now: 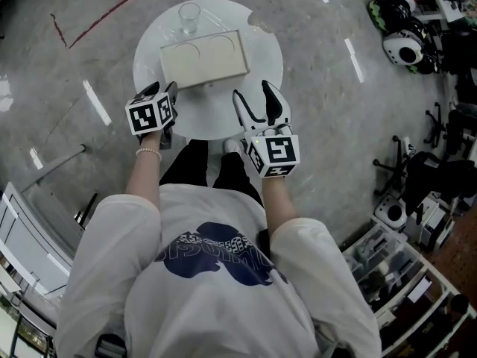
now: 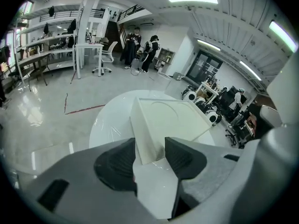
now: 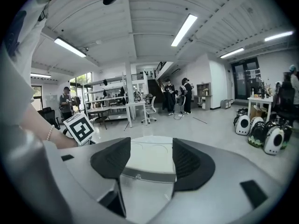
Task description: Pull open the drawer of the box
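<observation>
A flat cream box point(image 1: 205, 58) lies on a round white table point(image 1: 223, 119). Its front face, a grey band with a small knob point(image 3: 138, 176), is turned toward me. My left gripper point(image 1: 171, 94) is open at the box's front-left corner. In the left gripper view that corner of the box point(image 2: 168, 120) shows in the gap of the left gripper point(image 2: 150, 158); I cannot tell whether it touches. My right gripper point(image 1: 254, 95) hovers open just short of the front right. In the right gripper view the box point(image 3: 152, 158) lies beyond the right gripper point(image 3: 150, 164), which holds nothing.
A clear glass point(image 1: 189, 17) stands on the table behind the box. White and black devices point(image 1: 402, 47) sit on the floor at the far right, shelving point(image 1: 406, 274) at the lower right. People point(image 2: 140, 48) stand far off by desks.
</observation>
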{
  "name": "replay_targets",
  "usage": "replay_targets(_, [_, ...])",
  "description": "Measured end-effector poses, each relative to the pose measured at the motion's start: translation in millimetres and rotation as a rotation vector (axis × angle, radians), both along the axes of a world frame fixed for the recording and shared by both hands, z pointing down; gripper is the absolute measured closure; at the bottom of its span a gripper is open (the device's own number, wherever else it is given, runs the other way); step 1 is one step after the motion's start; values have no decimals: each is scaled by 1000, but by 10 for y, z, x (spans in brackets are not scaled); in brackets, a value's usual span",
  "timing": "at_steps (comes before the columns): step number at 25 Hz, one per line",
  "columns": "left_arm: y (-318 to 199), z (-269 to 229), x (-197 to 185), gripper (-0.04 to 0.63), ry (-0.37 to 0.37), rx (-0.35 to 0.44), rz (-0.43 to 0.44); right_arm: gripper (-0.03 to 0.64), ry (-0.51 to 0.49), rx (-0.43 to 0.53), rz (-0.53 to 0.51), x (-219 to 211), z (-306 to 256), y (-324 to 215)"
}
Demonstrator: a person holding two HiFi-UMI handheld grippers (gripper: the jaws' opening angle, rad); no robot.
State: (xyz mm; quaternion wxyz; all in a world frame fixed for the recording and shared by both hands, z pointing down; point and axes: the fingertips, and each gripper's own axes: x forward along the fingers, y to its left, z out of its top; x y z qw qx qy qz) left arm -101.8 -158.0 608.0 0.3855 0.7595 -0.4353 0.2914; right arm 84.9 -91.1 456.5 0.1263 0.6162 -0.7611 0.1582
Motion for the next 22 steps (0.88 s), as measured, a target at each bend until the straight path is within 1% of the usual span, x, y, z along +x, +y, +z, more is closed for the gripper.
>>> replay_targets(4, [-16,40,-19,408,-3,-25,-22,353,4,-29,-12,-37,107,-12])
replay_targets(8, [-6,44,5,430,41,-80,-49,353,5,-71,-41,-93,230,0])
replay_targets(11, [-4,46,34,450,53,-114,-57,354,12,-116,-60,-127,366,6])
replay_targets(13, [5,41,56,491,50,-137,-69,354,24,-157,-64,-140,476,9])
replay_targets(16, [0,43,61,495,36,-169,-83,356,29,-245,-75,-179,693,12])
replay_targets(19, [2,31,60,497,42,-204,-88,359,13,-333,-89,-230,890,16])
replay_targets(22, [-11,8,47,497,39,-219,-90,362,3,-403,-92,-294,1089,-14])
